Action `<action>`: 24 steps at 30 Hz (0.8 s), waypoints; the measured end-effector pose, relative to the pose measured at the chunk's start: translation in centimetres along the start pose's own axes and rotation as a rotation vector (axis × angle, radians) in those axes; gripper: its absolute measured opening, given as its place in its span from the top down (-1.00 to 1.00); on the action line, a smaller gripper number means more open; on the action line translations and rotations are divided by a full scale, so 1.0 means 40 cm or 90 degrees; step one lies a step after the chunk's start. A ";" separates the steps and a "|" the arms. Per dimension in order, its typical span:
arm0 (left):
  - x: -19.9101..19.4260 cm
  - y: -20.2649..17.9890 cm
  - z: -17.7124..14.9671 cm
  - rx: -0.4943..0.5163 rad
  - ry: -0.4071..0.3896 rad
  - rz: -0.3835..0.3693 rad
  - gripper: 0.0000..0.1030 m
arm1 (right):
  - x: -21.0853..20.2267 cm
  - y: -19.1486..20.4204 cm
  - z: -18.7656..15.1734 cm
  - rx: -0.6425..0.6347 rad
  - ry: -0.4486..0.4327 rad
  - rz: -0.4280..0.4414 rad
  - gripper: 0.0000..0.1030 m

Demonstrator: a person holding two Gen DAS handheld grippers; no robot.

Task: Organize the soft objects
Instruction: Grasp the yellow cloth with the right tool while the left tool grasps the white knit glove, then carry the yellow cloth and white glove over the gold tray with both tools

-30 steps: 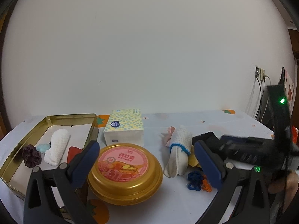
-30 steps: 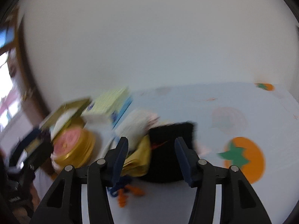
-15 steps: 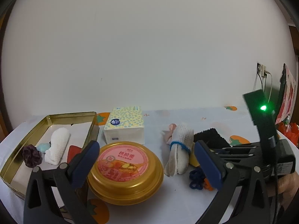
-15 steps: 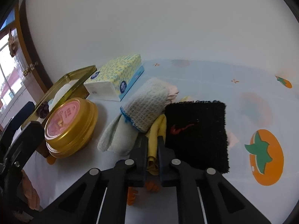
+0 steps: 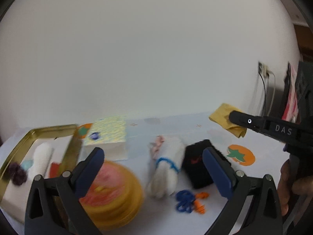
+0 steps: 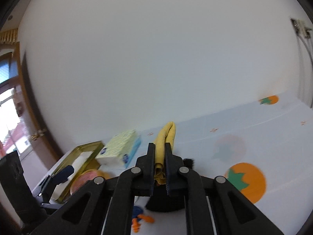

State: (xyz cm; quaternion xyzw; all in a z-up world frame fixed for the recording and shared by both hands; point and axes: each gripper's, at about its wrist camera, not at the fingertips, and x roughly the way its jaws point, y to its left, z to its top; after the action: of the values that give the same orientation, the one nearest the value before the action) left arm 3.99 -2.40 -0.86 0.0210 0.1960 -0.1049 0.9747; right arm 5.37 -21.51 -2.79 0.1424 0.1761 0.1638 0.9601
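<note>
The right gripper (image 6: 158, 156) is clamped on a folded yellow cloth (image 6: 166, 137) and holds it clear above the table (image 6: 254, 137); the cloth's rounded fold sticks out past the fingertips (image 6: 151, 152). In the left wrist view the same cloth (image 5: 227, 118) hangs from the black jaws, up and to the right of the left gripper (image 5: 152, 156).

The left gripper's blue-padded jaws stand wide apart with nothing between them. Framed between them, just ahead, lies a rolled white towel (image 5: 168, 168) bound with a blue band, a pink scrap (image 5: 158, 142) at its far end. Touching the towel's right side is a black wristband (image 5: 197, 162) with a red logo. Nearer the gripper, blue and orange hair ties (image 5: 187, 200) lie on the cloth-covered table.

To the left of the towel sits a round gold tin (image 5: 115, 192) with a pink label, blurred. Beyond it stands a tissue pack (image 5: 109, 135) with a yellow dotted print. Farther left, an open gold tray (image 5: 49, 131) holds a white rolled towel (image 5: 42, 158), a dark purple scrunchie (image 5: 17, 174) and a small pale blue item (image 5: 27, 164).
</note>
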 end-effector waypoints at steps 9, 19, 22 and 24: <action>0.231 -0.066 0.022 0.010 0.185 0.013 -0.29 | -0.016 -0.012 0.003 0.011 -0.026 -0.037 0.81; 0.264 -0.054 0.004 -0.011 0.244 -0.020 0.24 | -0.016 0.001 -0.002 0.007 -0.028 -0.048 0.81; 0.221 -0.046 0.008 -0.024 0.195 -0.050 0.24 | -0.016 -0.003 -0.001 0.010 -0.031 -0.052 0.81; 0.178 -0.037 0.010 -0.044 0.159 -0.081 0.24 | -0.027 0.003 0.001 0.017 -0.037 -0.050 0.81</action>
State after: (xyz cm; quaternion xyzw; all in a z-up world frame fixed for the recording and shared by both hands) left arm 10.25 -5.27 -3.26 -0.0122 0.3204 -0.1564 0.9342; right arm 4.41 -21.82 -2.40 0.1528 0.1553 0.1193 0.9687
